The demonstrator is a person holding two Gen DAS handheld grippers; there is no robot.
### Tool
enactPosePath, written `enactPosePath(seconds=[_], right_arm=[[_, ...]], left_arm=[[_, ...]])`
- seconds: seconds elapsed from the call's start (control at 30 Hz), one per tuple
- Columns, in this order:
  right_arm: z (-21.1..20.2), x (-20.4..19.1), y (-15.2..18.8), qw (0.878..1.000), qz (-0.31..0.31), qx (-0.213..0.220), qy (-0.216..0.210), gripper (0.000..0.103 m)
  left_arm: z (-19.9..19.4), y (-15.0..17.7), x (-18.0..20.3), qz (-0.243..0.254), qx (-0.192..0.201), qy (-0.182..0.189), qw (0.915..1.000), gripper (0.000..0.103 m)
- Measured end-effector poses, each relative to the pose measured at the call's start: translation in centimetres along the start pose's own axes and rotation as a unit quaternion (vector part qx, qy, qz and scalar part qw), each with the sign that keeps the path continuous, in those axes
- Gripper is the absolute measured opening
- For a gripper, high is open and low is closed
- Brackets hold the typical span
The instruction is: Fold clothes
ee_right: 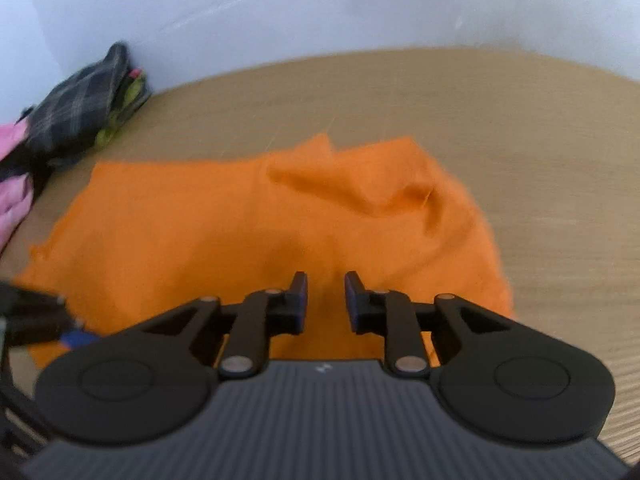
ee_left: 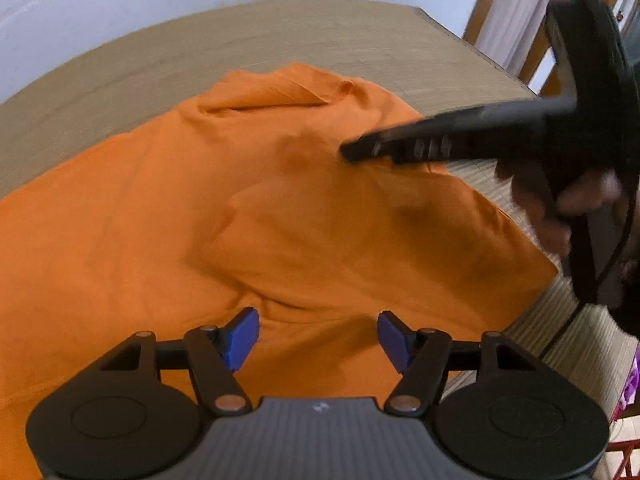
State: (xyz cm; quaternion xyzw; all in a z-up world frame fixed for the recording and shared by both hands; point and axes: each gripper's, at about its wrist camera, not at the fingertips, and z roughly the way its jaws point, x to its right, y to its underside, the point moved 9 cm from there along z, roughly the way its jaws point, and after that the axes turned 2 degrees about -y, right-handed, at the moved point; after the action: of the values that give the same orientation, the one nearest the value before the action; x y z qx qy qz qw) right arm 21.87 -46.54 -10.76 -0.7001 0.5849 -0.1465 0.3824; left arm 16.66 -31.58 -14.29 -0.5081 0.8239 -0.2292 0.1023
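Observation:
An orange garment (ee_left: 280,220) lies spread and rumpled on a tan woven mat (ee_left: 240,40), with one corner folded over at its far end (ee_right: 360,176). My left gripper (ee_left: 318,340) hangs over the garment's near part, its blue pads wide apart with only cloth below them. My right gripper (ee_right: 326,300) is above the garment (ee_right: 200,232) with a narrow gap between its pads and nothing in that gap. In the left wrist view the right gripper (ee_left: 360,152) reaches in from the right, held by a hand (ee_left: 560,200), its tips just above the cloth.
A pile of clothes, dark plaid (ee_right: 80,108) and pink (ee_right: 12,184), sits against the pale wall at the mat's (ee_right: 520,140) far left. A white curtain and wooden frame (ee_left: 516,12) stand beyond the mat's right edge. Part of the left gripper (ee_right: 60,320) shows at the left.

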Motion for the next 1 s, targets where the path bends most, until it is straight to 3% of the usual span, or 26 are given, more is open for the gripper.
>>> enactPosePath(seconds=[0.07,0.1,0.13,0.23,0.33,0.47,0.63,0.7,1.0], right_arm=[[-0.1,-0.6,-2.1,0.999,-0.032,0.028,0.0,0.033],[-0.2,-0.9,-3.1,0.998,-0.048,0.042,-0.001,0.042],[0.7,-1.3,-3.9,0.997,-0.073,0.038,0.009,0.046],[3.7,-2.1,-5.0,0.992,-0.125,0.016,0.025,0.047],[6.5,-2.1,-5.2,0.987,-0.155,-0.011,0.035,0.047],[7.5,-1.8,-4.8,0.989,-0.142,-0.025,0.031,0.047],[8.7,-1.7,-4.3,0.99,-0.129,-0.035,0.034,0.047],[8.9,-1.5,-4.4,0.992,-0.119,-0.034,0.035,0.047],[10.3,-2.1,-4.9,0.991,-0.119,-0.042,0.046,0.047]], left_arm=[[-1.0,-0.3,-2.0,-0.004,0.013,-0.02,0.9997,0.068],[-1.5,-0.6,-3.4,-0.003,0.019,-0.033,0.9993,0.068],[-1.9,-0.9,-5.0,-0.001,0.023,-0.048,0.9986,0.068],[-2.5,-1.9,-10.7,0.006,0.022,-0.106,0.9941,0.068],[-2.8,-2.6,-17.7,0.021,0.014,-0.177,0.9838,0.068],[-2.9,-2.6,-27.2,-0.009,0.007,-0.245,0.9696,0.068],[-2.3,-1.9,-35.6,-0.069,0.014,-0.266,0.9614,0.068],[-1.8,-1.6,-37.3,-0.077,0.015,-0.254,0.9641,0.067],[0.0,-1.6,-39.1,-0.116,0.033,-0.17,0.978,0.069]])
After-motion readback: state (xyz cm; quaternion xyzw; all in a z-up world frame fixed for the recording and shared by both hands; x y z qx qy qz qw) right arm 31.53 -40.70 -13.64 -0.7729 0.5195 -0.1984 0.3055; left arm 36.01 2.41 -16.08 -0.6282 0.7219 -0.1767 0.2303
